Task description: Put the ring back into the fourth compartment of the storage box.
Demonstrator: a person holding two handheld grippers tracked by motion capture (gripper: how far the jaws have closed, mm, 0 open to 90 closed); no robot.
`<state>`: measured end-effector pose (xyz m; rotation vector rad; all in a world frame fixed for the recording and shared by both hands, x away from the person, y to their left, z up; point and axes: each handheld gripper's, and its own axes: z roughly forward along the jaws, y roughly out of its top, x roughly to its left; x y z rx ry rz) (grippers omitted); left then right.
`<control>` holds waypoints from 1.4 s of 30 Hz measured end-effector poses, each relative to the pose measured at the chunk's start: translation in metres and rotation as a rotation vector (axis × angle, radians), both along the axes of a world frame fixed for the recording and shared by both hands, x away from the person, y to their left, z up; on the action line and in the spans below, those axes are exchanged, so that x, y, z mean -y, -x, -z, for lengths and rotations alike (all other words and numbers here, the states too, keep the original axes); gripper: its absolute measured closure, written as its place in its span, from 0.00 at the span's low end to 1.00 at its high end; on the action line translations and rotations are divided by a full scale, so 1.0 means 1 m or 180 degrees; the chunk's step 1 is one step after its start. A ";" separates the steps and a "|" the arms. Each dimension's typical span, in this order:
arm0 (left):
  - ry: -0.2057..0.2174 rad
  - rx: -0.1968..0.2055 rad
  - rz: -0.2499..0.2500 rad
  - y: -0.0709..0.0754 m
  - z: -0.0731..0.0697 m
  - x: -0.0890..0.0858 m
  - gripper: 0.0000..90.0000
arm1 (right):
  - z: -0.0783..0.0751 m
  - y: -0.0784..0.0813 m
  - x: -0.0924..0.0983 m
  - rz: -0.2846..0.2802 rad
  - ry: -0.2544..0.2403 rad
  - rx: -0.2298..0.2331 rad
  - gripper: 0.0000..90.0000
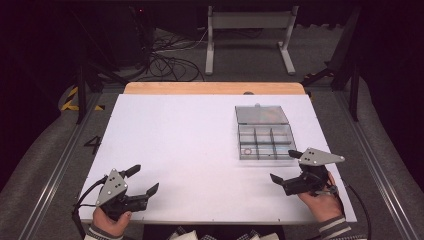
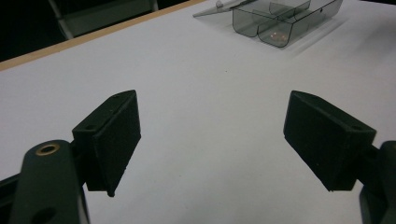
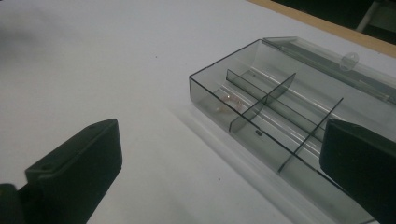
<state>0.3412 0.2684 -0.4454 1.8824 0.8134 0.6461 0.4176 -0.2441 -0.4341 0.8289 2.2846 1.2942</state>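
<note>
Resting on the white table [image 1: 190, 150], the clear compartment box [image 1: 264, 134] sits at 2 o'clock, lid folded back for access; right gripper [image 1: 286, 167], jaws apart, waits just beside its near edge; left gripper [image 1: 145, 181], at 7 o'clock, jaws apart, holds nothing; a small reddish item [image 1: 246, 150] lies in the near-left compartment.

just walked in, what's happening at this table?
A person sits at a white table with a claw in each hand. The left claw and right claw are both open and hold nothing. The right one is close to a clear compartment box whose lid lies open toward the far side; a small reddish item sits in its near left compartment. Nothing is being handled at this moment.
</note>
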 end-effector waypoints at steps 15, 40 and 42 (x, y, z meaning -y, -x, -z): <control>-0.0009 -0.0012 -0.0001 0.000 0.000 0.001 0.22 | 0.031 0.005 0.019 0.0079 -0.0026 -0.0148 0.00; -0.0020 -0.0012 0.0017 -0.001 0.001 0.001 0.22 | 0.050 0.010 0.027 0.0149 0.0015 -0.0237 0.00; -0.0019 -0.0009 0.0013 -0.001 0.001 0.001 0.22 | 0.050 0.010 0.027 0.0164 0.0023 -0.0244 0.00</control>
